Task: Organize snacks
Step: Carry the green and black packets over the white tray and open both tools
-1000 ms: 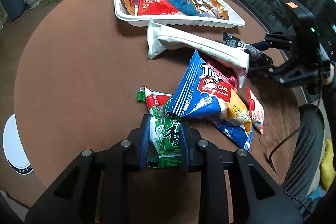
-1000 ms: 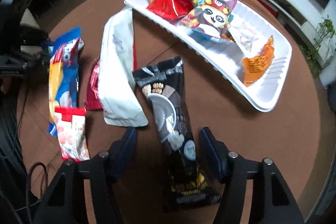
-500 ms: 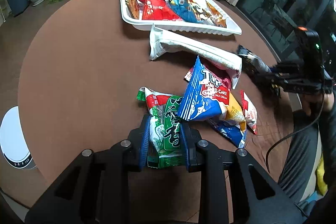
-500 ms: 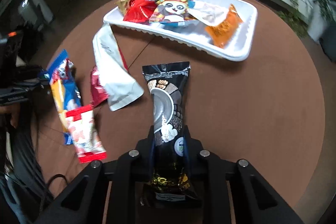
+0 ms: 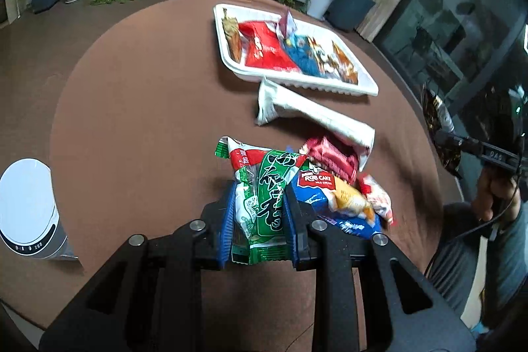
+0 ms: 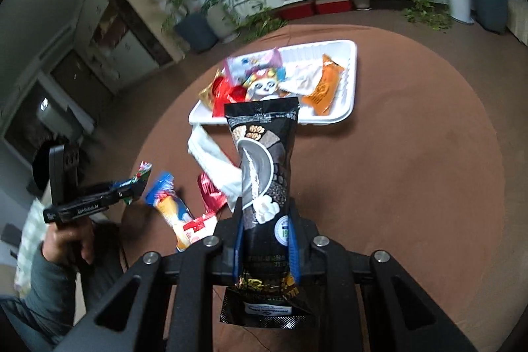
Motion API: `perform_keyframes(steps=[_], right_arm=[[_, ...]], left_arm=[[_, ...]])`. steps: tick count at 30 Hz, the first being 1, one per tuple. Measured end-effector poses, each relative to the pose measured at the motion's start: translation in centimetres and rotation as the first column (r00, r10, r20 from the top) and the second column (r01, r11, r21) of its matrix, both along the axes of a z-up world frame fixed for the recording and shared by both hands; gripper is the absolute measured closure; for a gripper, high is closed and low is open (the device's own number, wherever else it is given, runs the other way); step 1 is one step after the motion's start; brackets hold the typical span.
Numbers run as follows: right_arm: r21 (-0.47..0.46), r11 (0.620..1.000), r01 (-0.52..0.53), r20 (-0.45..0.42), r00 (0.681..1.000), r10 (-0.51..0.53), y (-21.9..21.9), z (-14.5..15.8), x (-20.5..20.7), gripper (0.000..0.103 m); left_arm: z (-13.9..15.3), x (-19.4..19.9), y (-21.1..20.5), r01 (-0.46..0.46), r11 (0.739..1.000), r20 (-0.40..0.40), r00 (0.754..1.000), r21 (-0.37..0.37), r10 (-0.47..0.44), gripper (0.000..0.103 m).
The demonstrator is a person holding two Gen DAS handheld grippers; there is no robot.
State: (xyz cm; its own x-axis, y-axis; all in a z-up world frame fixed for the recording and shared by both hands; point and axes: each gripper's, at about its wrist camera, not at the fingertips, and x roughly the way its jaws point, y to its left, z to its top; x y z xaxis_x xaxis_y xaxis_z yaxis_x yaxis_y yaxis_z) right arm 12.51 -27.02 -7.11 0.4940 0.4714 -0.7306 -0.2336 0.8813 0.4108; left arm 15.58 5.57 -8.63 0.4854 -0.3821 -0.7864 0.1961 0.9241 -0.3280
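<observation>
While your left gripper (image 5: 260,216) clamps the green snack packet (image 5: 264,197) between its blue pads, your right gripper (image 6: 265,240) has just closed its jaws onto the black pouch (image 6: 264,160) and holds it lifted off the round brown table (image 6: 412,170). The white tray (image 5: 369,89), loaded with red, blue and orange packets, sits near the table's far edge. A long white packet (image 5: 316,114) lies just beside the tray's near rim, and the blue roll cake bag (image 5: 323,190) rests nearer your edge, against a dark red packet (image 5: 333,154).
</observation>
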Motion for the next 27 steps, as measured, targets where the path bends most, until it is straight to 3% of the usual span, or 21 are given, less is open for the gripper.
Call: perform_keyframes(steps=[18,27], right_arm=[[0.048,0.968,0.245,0.024,0.969,-0.246,-5.7,1.8,1.3,0.08],[0.06,0.978,0.198,0.098,0.974,-0.203,-2.5,5.6,7.4,0.08]], left_arm=[[4.9,5.4,1.1,-0.022,0.997,0.096,0.995,-0.078,0.029,0.079],[9.4,12.1,-2.5,0.039,0.998,0.189,0.981,-0.04,-0.031,0.079]])
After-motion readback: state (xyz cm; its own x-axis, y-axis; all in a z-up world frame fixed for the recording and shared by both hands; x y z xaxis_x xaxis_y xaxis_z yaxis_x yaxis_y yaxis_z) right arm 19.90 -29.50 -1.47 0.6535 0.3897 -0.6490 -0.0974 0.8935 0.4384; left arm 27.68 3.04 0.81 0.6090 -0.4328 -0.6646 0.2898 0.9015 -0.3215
